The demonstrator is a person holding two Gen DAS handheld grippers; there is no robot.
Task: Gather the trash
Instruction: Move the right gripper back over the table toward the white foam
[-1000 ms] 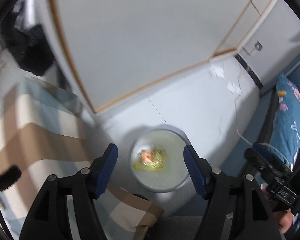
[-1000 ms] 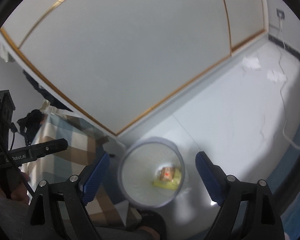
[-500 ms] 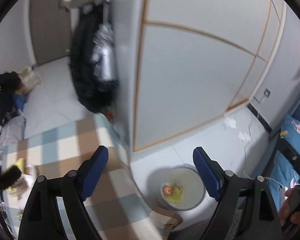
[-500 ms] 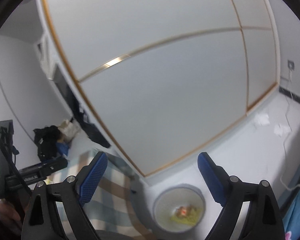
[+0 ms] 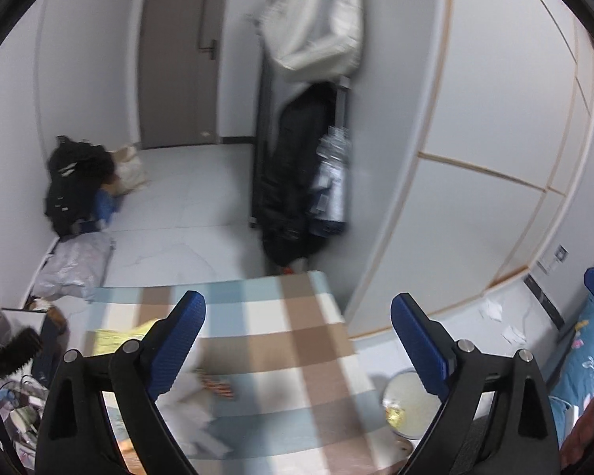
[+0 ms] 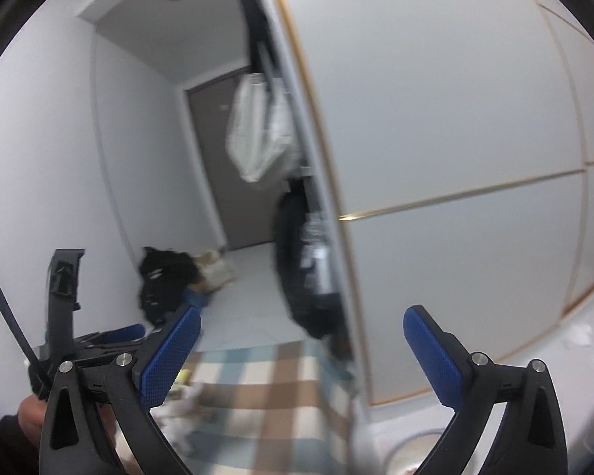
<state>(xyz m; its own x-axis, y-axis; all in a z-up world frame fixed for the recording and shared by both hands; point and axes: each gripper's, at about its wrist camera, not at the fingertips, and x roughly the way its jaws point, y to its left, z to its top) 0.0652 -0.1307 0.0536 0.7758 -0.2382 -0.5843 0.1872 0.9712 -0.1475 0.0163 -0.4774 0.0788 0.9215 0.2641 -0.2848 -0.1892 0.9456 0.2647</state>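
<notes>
On the checkered tablecloth (image 5: 281, 340), lower frame, blurred wrappers (image 5: 217, 386) await; left gripper (image 5: 297, 340) and right gripper (image 6: 301, 350), jaws just spread wide and empty, risk mis-aiming a grab.

A grey-brown door (image 5: 178, 55) stands closed at the upper left of the left wrist view, at the far end of a pale tiled floor (image 5: 186, 213). A black bag (image 5: 73, 182) slumps against the left wall, with a beige bag (image 5: 128, 166) just behind it. At top centre a whitish tote (image 5: 313, 23) hangs above dark garments (image 5: 297, 174). A large white wardrobe (image 5: 487, 118) with thin wood-toned trim fills the right. A checked cloth (image 5: 289, 340) in blue, brown and white covers the surface in the lower middle.
</notes>
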